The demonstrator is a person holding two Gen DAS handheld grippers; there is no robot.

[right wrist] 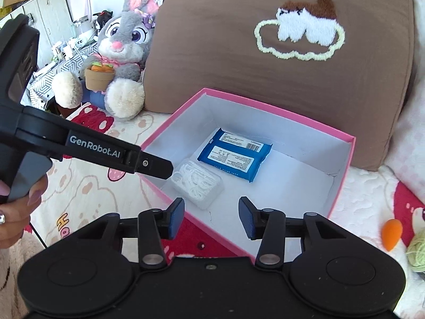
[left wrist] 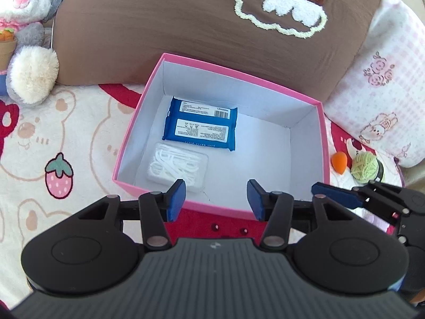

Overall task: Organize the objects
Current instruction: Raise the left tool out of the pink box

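A pink box (left wrist: 239,73) (right wrist: 279,110) with a white inside stands open on the bed. In it lie a blue pack of wipes (left wrist: 200,122) (right wrist: 235,154) and, nearer me, a clear case of white floss picks (left wrist: 176,166) (right wrist: 198,183). My left gripper (left wrist: 216,196) hovers over the box's near edge, open, nothing between its blue pads. My right gripper (right wrist: 212,212) hangs open and empty over the near wall too. An orange sponge (left wrist: 339,162) (right wrist: 391,234) and a green yarn ball (left wrist: 365,169) (right wrist: 417,250) lie on the bedspread right of the box.
A brown cushion (left wrist: 186,21) (right wrist: 265,66) leans behind the box. A grey plush rabbit (left wrist: 26,26) (right wrist: 119,53) sits at the back left. A pink checked pillow (left wrist: 385,79) lies to the right. A hand (right wrist: 16,212) holds the left gripper's handle.
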